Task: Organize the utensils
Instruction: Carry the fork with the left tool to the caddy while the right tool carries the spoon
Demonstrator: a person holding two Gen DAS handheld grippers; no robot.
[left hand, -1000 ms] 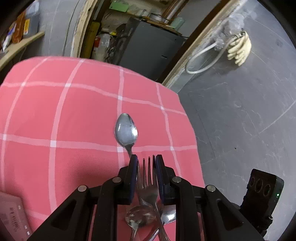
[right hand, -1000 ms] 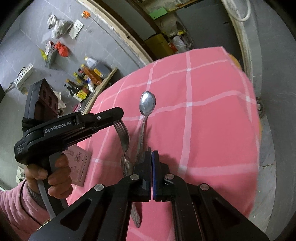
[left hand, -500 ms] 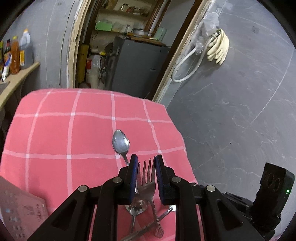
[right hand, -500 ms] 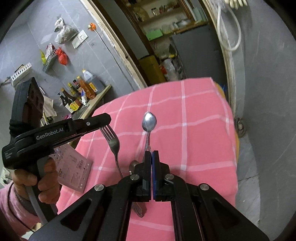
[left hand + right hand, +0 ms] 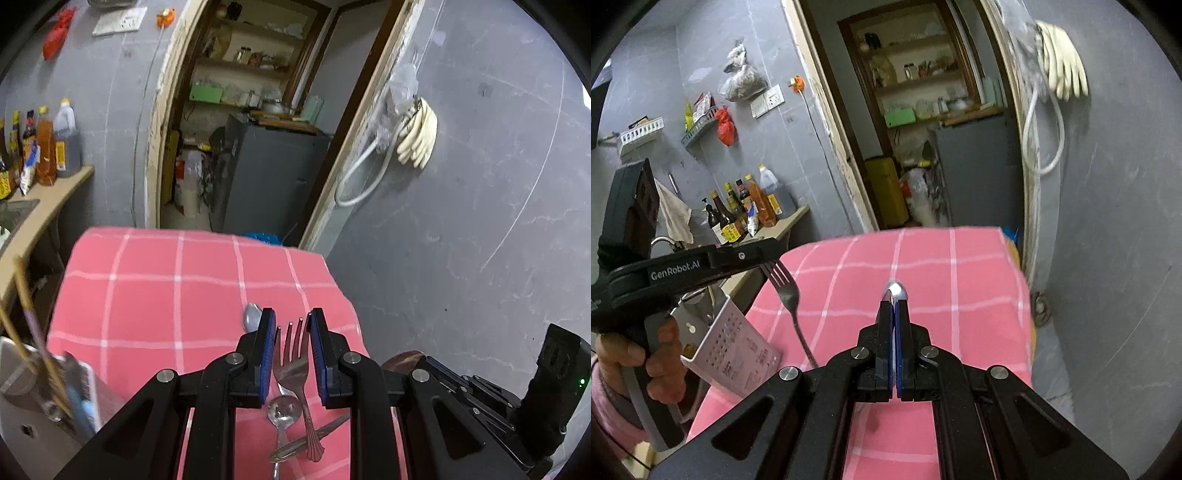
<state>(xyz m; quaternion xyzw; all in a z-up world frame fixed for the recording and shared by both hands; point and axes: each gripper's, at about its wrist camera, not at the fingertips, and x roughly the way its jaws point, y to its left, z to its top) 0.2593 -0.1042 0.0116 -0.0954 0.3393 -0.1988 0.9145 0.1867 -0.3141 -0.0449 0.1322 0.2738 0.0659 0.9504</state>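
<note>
your left gripper [image 5: 291, 332] is clamping a fork [image 5: 293, 360], tines forward, above the pink checked cloth [image 5: 155, 295]. your right gripper [image 5: 894, 314] is closing tight on a spoon [image 5: 895, 290], its bowl poking past the tips. the cloth's far edge is lying mid-frame with bare cloth running up to it. two more utensils, possibly spoons [image 5: 282, 413], are lying at the lower centre. "genrobot.ai" is showing on the left gripper's side.
</note>
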